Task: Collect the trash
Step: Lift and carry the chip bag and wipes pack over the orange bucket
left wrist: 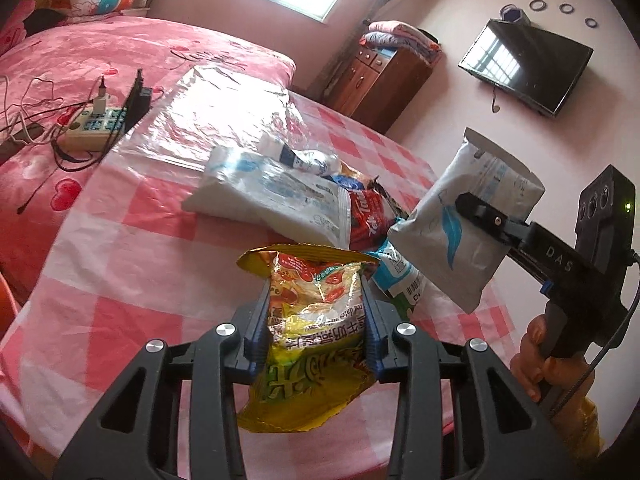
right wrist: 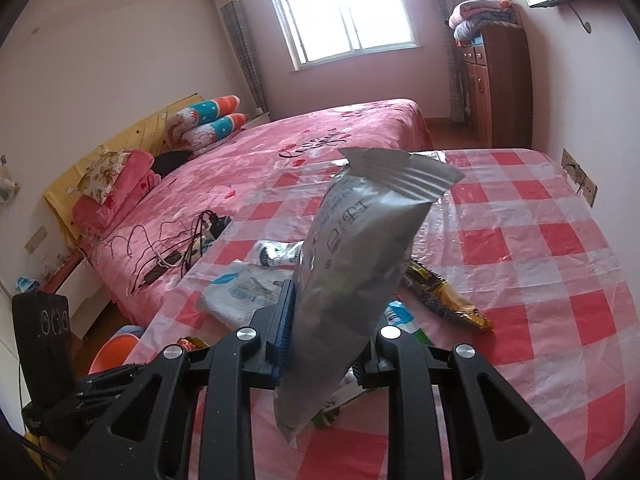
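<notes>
Both grippers hold wrappers above the table (left wrist: 132,216), its red-and-white checked cloth under clear plastic. No bin or bag shows in either view, so the drop point cannot be told.

Left side: the left gripper (left wrist: 316,320) is clamped on a yellow snack bag (left wrist: 312,320), fingers pressing both crumpled edges near its middle. The bag stands roughly upright between the fingers, lifted off the cloth. The gripper points forward over the table edge, angled slightly down.

Centre, on the table: a flat white packet (left wrist: 272,200), a red wrapper (left wrist: 368,216) partly under it, a small white-and-blue crumpled piece (left wrist: 308,158) beyond, and a yellow-black wrapper (right wrist: 448,296) lying apart to the right.

Right side: the right gripper (right wrist: 326,328) pinches a silver-white pouch (right wrist: 356,264) low on its body, the crimped top leaning up and away. The left view shows a bare hand (left wrist: 536,364) on the handle, tool tilted toward the table centre.

Judgement: carry step. Firm pressure matters, as slick foil may slip. Keeping the two loads apart avoids a snag, and a low travel path seems sensible. Several pieces remain.
</notes>
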